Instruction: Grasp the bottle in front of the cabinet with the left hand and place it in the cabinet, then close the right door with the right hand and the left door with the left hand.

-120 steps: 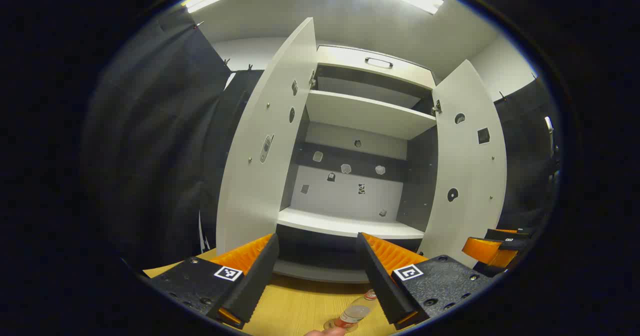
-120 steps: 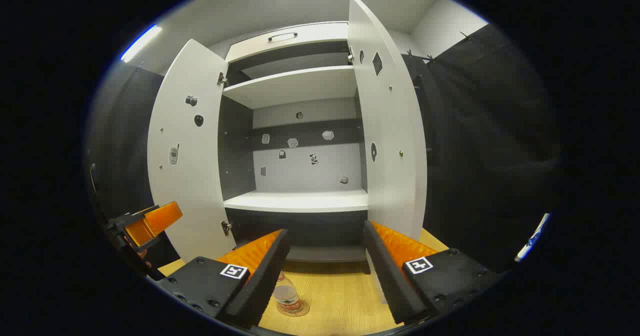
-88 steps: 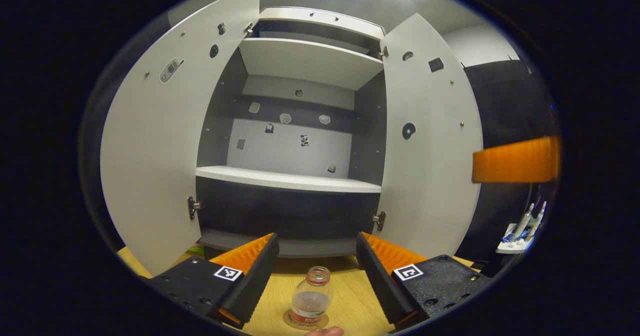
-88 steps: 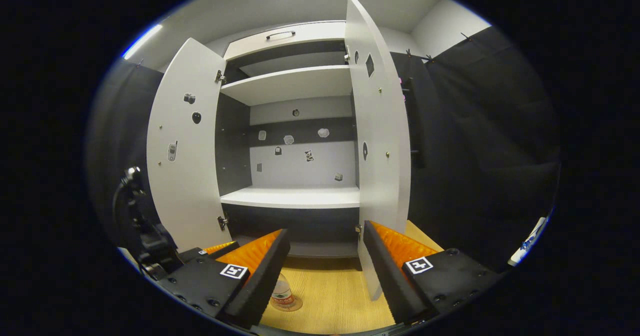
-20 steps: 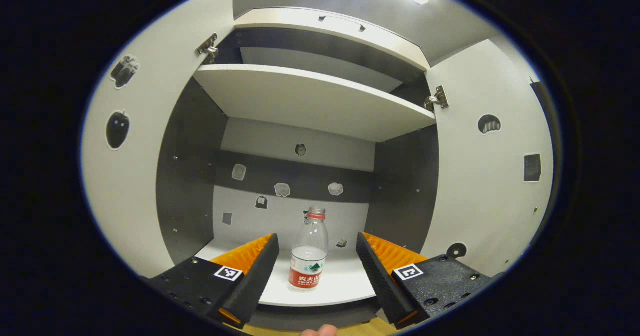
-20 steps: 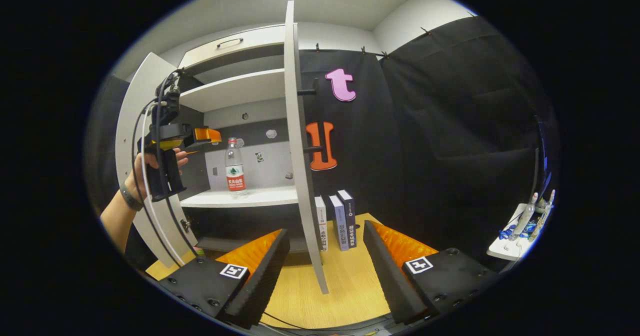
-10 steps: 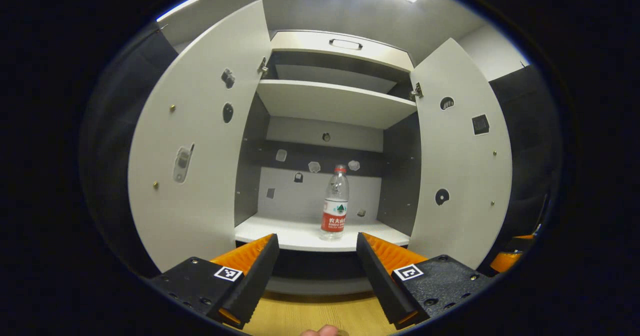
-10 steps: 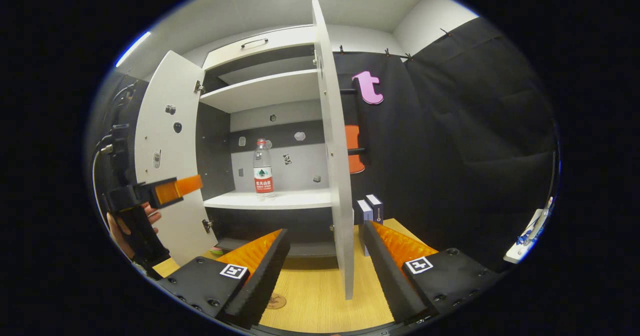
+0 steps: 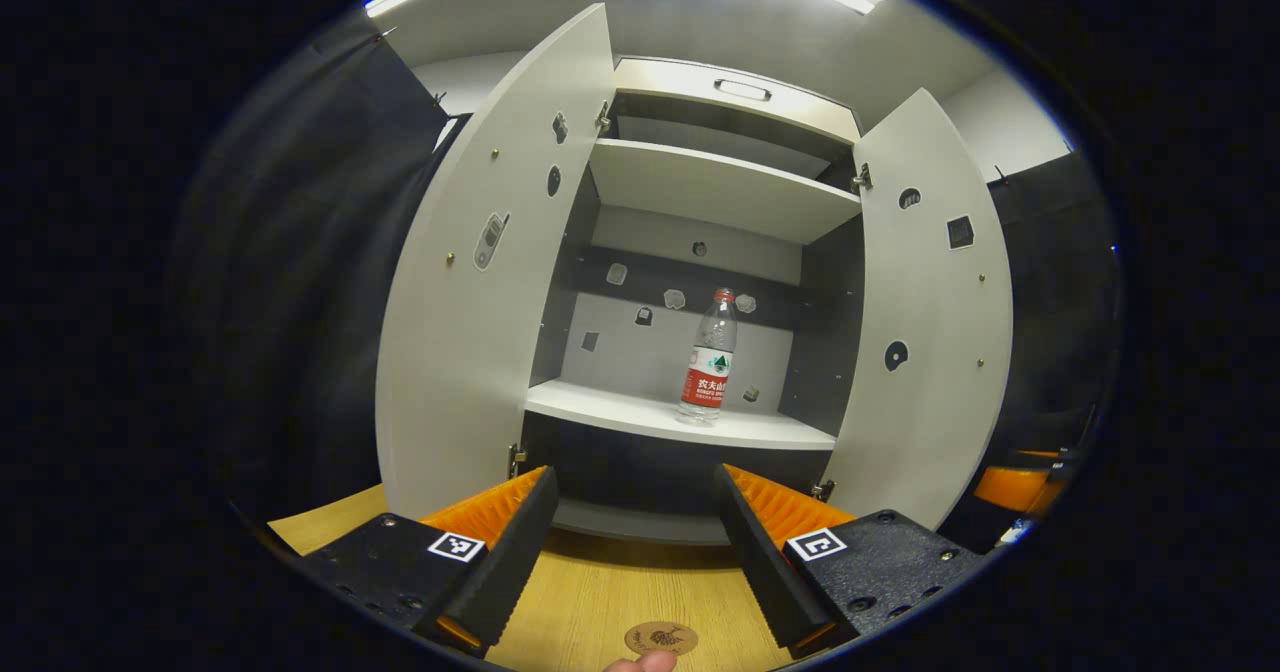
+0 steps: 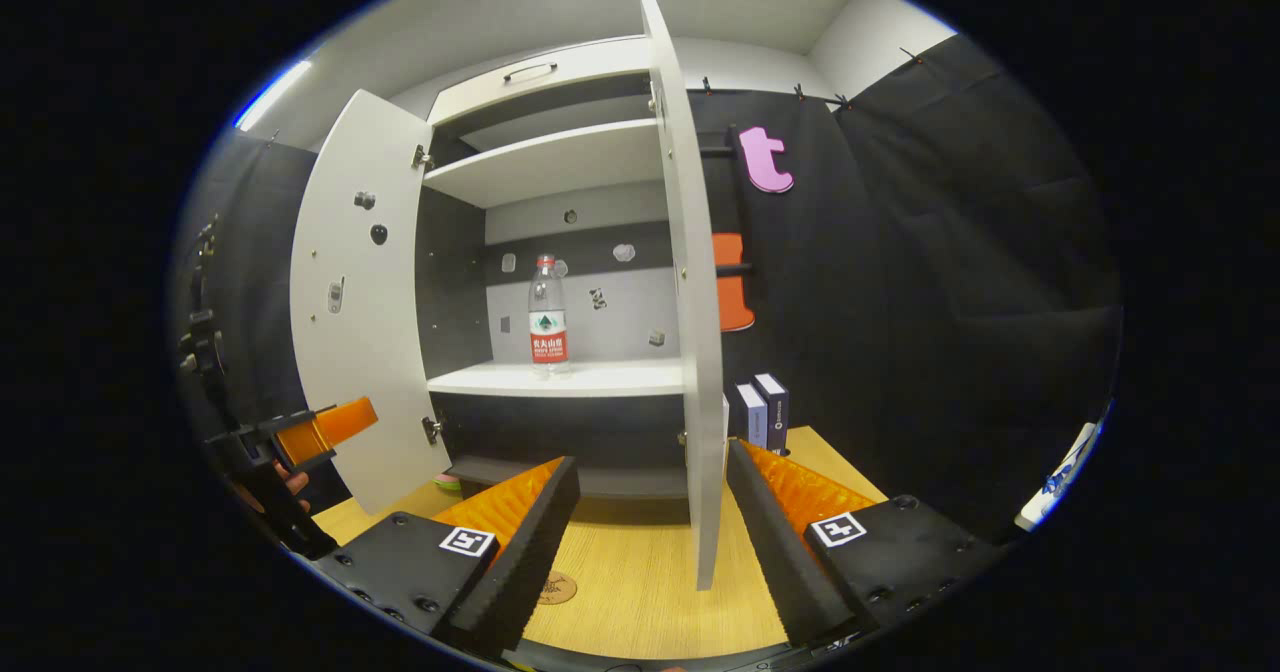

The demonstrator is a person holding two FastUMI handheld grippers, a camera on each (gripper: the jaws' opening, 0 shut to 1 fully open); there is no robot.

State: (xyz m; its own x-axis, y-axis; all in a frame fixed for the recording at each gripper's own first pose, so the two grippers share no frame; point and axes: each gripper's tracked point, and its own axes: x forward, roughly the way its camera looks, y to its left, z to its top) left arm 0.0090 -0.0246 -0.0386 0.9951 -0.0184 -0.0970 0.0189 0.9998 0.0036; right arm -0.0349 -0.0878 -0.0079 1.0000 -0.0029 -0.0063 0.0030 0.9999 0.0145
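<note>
Bottle [image 9: 709, 360]: clear plastic, red cap, red label; stood upright on the lower shelf [image 9: 640, 414] inside the cabinet [image 9: 735, 104], right of centre as seen in the left gripper view; also seen in the right gripper view [image 10: 547, 316], near the shelf's front edge. Touched by neither gripper.

Left door [image 9: 480, 282]: swung wide open; small stickers are carried on its inner face.

Right door [image 9: 930, 322]: open; presented nearly edge-on in the right gripper view [image 10: 695, 292], its lower corner lying between that gripper's fingers.

Left gripper [image 9: 632, 542]: held in front of the cabinet above the wooden counter [image 9: 610, 602]; fingers spread apart, nothing between them.

Right gripper [image 10: 650, 537]: held before the right door; fingers spread apart, nothing clamped.

Round coaster [image 9: 661, 638]: laid flat on the counter, between the left gripper's fingers.

Boxes [image 10: 760, 410]: stood upright on the counter, beside the cabinet's right side.
</note>
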